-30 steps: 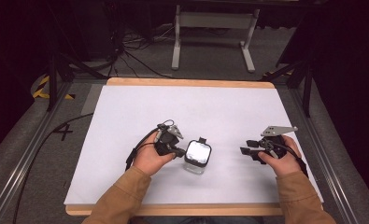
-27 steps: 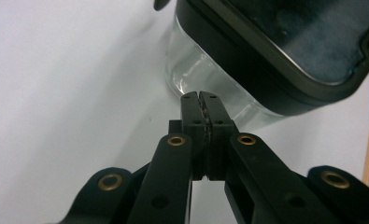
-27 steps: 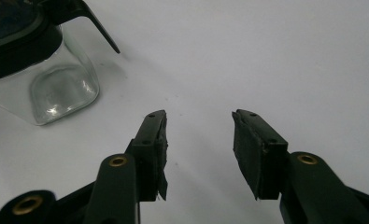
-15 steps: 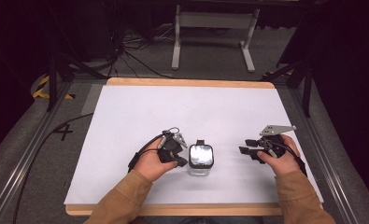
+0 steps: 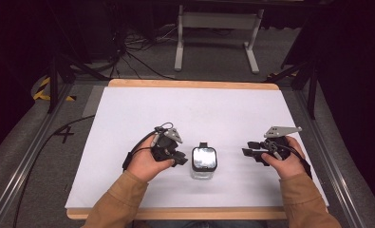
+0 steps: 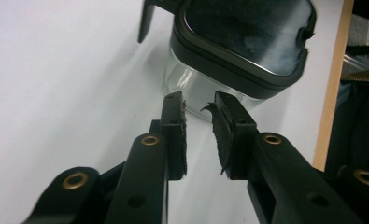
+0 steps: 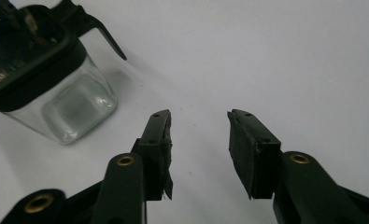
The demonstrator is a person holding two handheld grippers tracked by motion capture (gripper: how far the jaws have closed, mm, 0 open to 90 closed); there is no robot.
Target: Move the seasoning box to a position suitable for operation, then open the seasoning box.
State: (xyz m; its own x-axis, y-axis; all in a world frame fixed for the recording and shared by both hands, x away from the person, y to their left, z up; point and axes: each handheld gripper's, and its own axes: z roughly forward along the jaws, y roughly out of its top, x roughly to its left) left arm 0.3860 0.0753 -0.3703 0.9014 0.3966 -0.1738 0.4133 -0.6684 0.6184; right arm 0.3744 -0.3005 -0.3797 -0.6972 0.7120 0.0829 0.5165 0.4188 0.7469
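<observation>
A small clear glass jar [image 5: 204, 162] with a black-rimmed lid and a side clasp stands on the white table top [image 5: 199, 109], near the front middle. My left gripper [image 5: 181, 158] sits just left of the jar, its tips close to the glass. In the left gripper view its jaws [image 6: 196, 100] stand a narrow gap apart with nothing between them, and the jar [image 6: 233, 60] is right ahead. My right gripper [image 5: 249, 153] rests to the jar's right, a hand's width away. It is wide open [image 7: 198, 116] and empty, with the jar [image 7: 56, 93] at the upper left.
The white sheet lies on a wooden board whose front edge [image 5: 185, 213] is near the person's sleeves. Metal rails [image 5: 28, 166] run along both sides. A white stand's legs [image 5: 213, 28] and cables lie on the floor beyond the far edge.
The jar shifted slightly right and toward the front edge. My left gripper followed it, then drew back a little to the left. The right gripper stayed put.
</observation>
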